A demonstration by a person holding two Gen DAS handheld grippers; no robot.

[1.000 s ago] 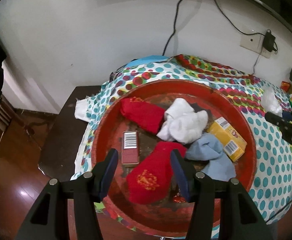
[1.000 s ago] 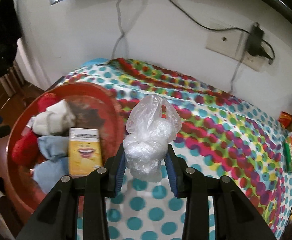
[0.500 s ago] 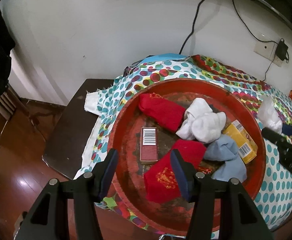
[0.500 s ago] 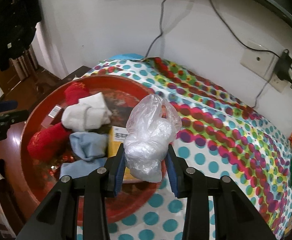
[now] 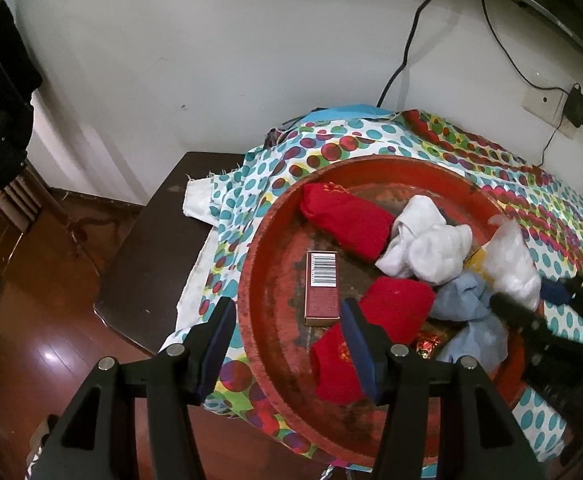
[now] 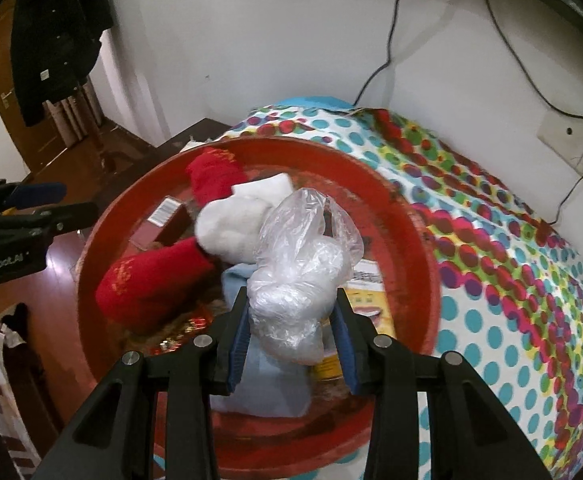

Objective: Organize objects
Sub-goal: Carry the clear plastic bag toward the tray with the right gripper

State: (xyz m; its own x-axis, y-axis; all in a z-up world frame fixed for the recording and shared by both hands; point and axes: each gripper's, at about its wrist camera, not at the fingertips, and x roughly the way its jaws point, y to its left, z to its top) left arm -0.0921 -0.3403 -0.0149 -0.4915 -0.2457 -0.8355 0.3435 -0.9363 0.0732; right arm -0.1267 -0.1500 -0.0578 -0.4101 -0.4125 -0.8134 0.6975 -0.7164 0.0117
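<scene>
right gripper (image 6: 289,322): jaws clamped on crumpled plastic bag (image 6: 299,280), its long axis upright between them, hanging over red tray (image 6: 407,216), directly above pale blue cloth (image 6: 267,384) and yellow box (image 6: 365,304), white socks (image 6: 231,224) beyond; left gripper (image 5: 287,340), jaws apart and empty, at tray's near rim.

Red round tray (image 5: 259,280), red socks (image 5: 347,220), white socks (image 5: 431,244), pale blue cloth (image 5: 471,304), maroon barcoded box (image 5: 322,288), clear plastic bag (image 6: 303,280), polka-dot cloth (image 6: 511,280) in teal, pink, green.
</scene>
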